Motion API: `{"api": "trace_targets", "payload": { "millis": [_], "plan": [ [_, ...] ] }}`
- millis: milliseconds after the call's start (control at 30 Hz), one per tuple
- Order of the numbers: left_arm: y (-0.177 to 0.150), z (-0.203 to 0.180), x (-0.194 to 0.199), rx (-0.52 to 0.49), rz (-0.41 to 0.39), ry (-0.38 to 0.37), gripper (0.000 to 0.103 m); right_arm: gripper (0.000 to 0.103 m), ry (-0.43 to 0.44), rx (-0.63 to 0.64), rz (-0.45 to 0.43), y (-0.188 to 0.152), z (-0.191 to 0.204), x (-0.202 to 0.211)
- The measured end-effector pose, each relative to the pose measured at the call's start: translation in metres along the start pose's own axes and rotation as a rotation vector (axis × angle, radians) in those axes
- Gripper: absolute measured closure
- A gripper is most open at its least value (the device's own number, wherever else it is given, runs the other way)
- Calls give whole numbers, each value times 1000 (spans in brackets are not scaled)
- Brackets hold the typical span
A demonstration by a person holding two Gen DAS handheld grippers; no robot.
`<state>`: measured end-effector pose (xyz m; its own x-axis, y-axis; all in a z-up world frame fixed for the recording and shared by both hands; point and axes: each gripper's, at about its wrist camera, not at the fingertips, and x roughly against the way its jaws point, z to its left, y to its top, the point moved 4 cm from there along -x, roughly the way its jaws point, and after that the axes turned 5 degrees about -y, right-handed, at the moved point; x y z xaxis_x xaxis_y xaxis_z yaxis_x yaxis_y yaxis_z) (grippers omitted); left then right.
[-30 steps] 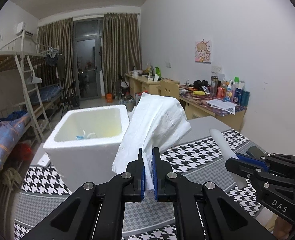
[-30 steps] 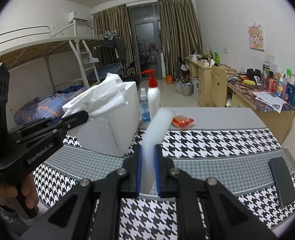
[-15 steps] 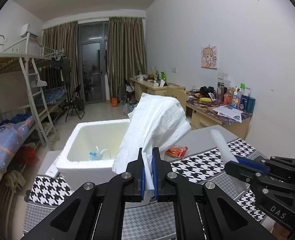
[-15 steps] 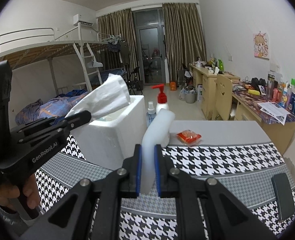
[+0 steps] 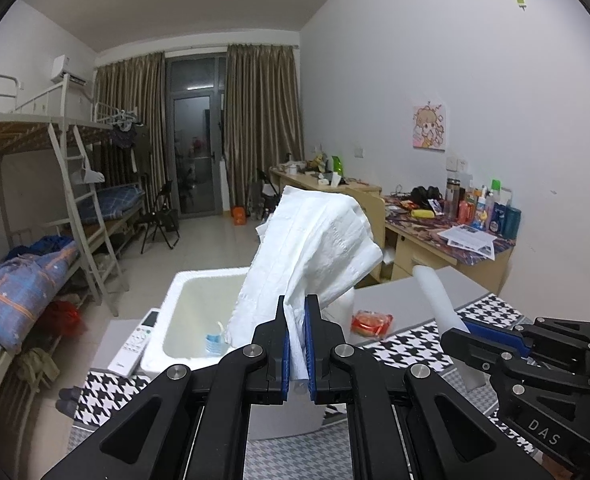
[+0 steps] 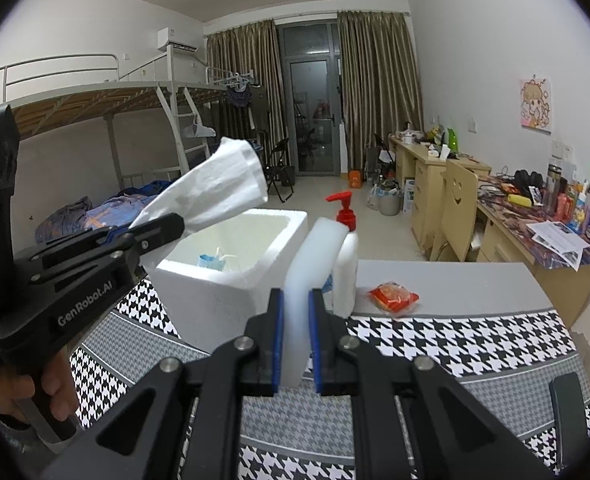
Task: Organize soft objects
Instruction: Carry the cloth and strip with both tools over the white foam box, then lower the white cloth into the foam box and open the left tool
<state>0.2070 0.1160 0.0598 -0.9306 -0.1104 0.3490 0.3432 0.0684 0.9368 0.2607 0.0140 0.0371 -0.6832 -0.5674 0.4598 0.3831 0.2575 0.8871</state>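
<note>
At the bottom centre of the left wrist view, the left claw [image 5: 297, 344] clamps a folded white tissue wad [image 5: 315, 248] above the open white foam box [image 5: 175, 312]. At the bottom centre of the right wrist view, the right claw [image 6: 295, 344] pinches a white foam strip [image 6: 315, 256] over the houndstooth worktop [image 6: 455, 344], beside a red-pump bottle [image 6: 345, 264].

- Left tongs [image 5: 295, 350]: black arms, blue pads.
- Right tongs [image 6: 295, 344]: the same black with blue pads.
- Folded tissue [image 5: 311, 248]: white, faintly embossed.
- Foam strip [image 6: 311, 272]: plain white.
- Foam box [image 6: 223, 280]: white outside, creamy inside.
- Worktop [image 6: 475, 280]: grey at its far edge.
- Cloth [image 6: 435, 344] over the near part: black-and-white houndstooth bands beside finer grey houndstooth.
- Pump bottle [image 6: 345, 264]: white, red pump head.
- Snack packet [image 6: 393, 296]: orange-red.
- Curtains [image 6: 379, 92]: olive-brown.
</note>
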Motion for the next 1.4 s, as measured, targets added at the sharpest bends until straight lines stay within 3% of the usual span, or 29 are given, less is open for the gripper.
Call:
{"api": "trace_targets", "payload": {
  "millis": [867, 1300, 1333, 1400],
  "plan": [
    [8, 48, -29, 49, 25, 92, 96, 88, 47, 56, -24, 35, 36, -33],
    [6, 68, -50, 78, 71, 88, 96, 88, 56, 79, -12, 45, 48, -54],
    [6, 69, -53, 78, 77, 81, 91, 88, 57, 80, -10, 46, 49, -56],
    [2, 73, -59, 88, 102, 69, 65, 88, 57, 79, -7, 46, 50, -60]
  ]
}}
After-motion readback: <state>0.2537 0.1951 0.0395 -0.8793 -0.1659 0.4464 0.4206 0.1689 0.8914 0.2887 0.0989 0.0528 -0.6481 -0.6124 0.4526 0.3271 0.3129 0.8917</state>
